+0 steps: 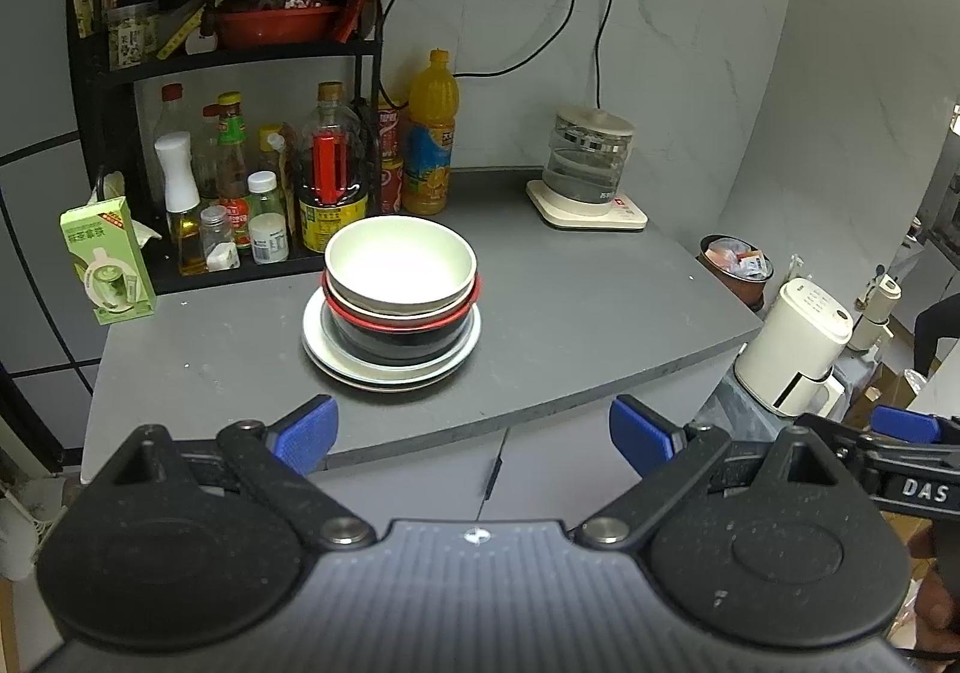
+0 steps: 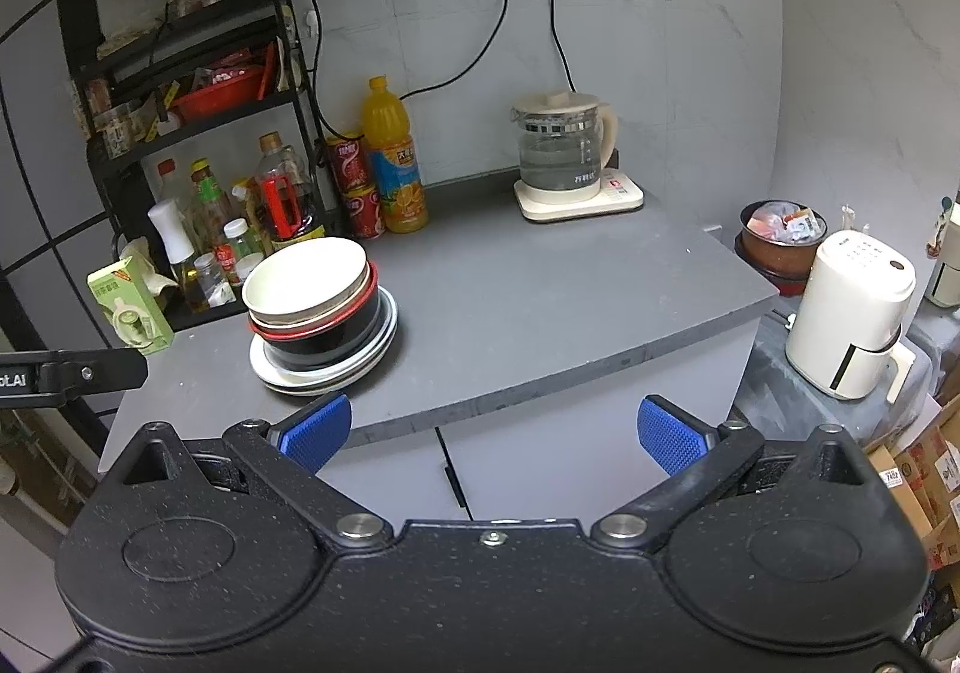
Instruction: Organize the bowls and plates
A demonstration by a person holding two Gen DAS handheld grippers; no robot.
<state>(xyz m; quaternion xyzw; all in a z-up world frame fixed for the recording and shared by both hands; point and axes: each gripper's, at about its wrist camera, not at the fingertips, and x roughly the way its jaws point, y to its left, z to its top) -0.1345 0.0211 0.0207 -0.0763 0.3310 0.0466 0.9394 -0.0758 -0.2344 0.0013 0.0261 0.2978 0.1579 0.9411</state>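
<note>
Grey counter (image 1: 540, 313) in a kitchen corner, tiled wall with two plugged sockets behind. Rack (image 1: 228, 60) of bottles at the back left, juice bottle (image 1: 431, 132) and kettle (image 1: 588, 156) on its base further right.

One stack near the counter's front left: white bowl (image 1: 401, 268) on top, nested in a red-rimmed bowl (image 1: 402, 316), that in a black bowl (image 1: 399, 343), all on pale plates (image 1: 390, 367). How many plates, cannot tell.

Left gripper (image 1: 474, 433) wide open, holding nothing, hanging short of the counter edge, stack straight ahead. Right gripper (image 2: 495, 433) likewise spread and empty, stack ahead and to its left.

Progress, as a judgement: dishes look gathered and nested already, so either the stacking is done or the pile awaits moving or sorting. No destination is evident.

Writing: "DAS" on the right tool's arm in the left view; "AI" fragment on the left tool in the right view. Green carton (image 1: 108, 265) and bottle labels carry print too small to read.
</note>
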